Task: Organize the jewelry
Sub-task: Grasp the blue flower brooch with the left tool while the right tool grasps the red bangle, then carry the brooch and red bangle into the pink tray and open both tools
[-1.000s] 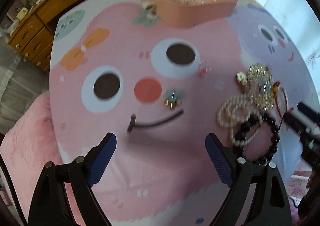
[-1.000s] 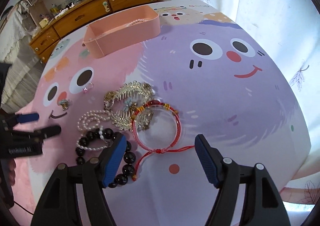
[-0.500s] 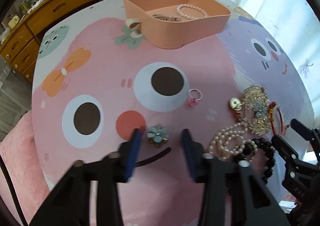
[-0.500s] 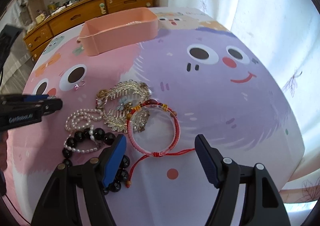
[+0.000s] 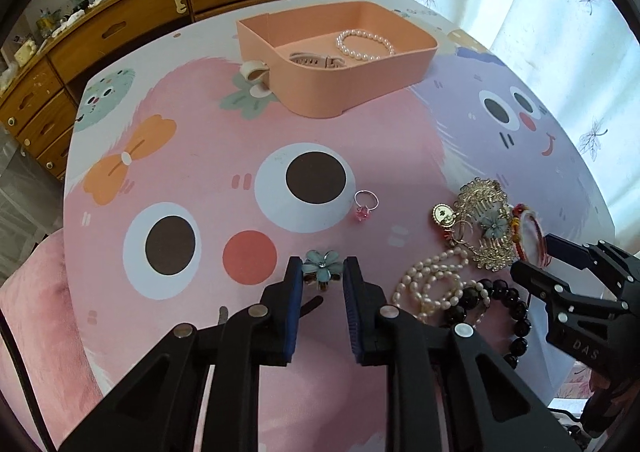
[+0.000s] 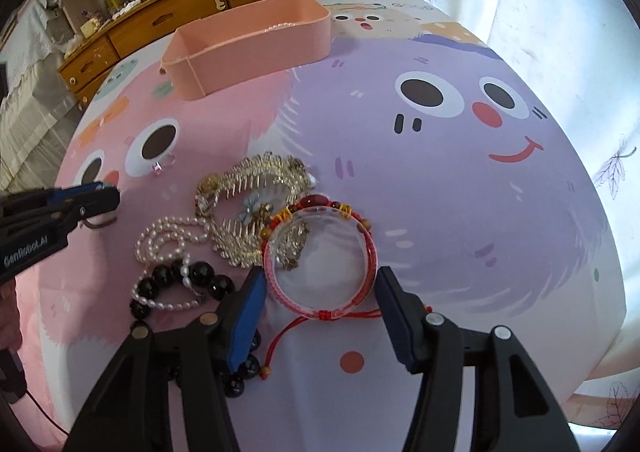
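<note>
Two blue pads of left tool [image 5: 322,272] flanking flower brooch [image 5: 322,267], nearly touching

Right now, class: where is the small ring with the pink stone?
In the left wrist view the pink-stone ring lies on the tablecloth just right of the big printed eye, between the blue flower brooch and the gold hair comb.

White lettering "Genrobot.AI" runs along the black left gripper [image 6: 108,197] body at nine o'clock; "DAS" marks the black right gripper [image 5: 548,258] body at four o'clock.
</note>
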The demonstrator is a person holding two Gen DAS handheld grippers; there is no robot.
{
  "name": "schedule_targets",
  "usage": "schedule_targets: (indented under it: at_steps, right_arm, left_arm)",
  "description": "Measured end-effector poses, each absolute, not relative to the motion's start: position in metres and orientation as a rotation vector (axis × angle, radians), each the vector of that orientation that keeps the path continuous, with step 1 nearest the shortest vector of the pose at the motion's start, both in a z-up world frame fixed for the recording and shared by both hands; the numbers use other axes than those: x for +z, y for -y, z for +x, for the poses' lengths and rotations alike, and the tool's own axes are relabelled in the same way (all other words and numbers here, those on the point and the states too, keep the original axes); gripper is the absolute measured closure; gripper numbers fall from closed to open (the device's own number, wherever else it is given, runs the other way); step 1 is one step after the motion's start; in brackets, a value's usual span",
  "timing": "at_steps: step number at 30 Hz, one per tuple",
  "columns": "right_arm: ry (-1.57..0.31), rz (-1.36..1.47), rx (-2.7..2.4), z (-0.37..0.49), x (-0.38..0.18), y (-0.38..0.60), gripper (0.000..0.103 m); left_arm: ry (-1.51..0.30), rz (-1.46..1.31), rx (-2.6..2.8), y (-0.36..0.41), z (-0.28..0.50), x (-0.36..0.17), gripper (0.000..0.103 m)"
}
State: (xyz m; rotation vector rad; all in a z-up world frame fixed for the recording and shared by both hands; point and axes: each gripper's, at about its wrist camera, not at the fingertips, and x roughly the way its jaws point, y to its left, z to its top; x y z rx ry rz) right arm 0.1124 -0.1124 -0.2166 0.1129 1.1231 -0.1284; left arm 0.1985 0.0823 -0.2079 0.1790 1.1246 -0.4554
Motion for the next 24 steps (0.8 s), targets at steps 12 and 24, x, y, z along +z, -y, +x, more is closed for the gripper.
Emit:
schedule_targets:
  at_steps: [12, 24]
  right_arm:
    - [-1.022, 0.198, -0.043, 0.144, -0.182, 0.118, 0.047]
    - [-0.881, 0.099, 0.057, 0.207, -0.149, 0.106, 0.047]
  left_arm:
    - [-1.086, 0.063, -0.39, -0.102, 0.207, -0.181, 0.085]
    - [-0.995, 0.017, -0.348, -0.081, 0.253, -0.153, 0.085]
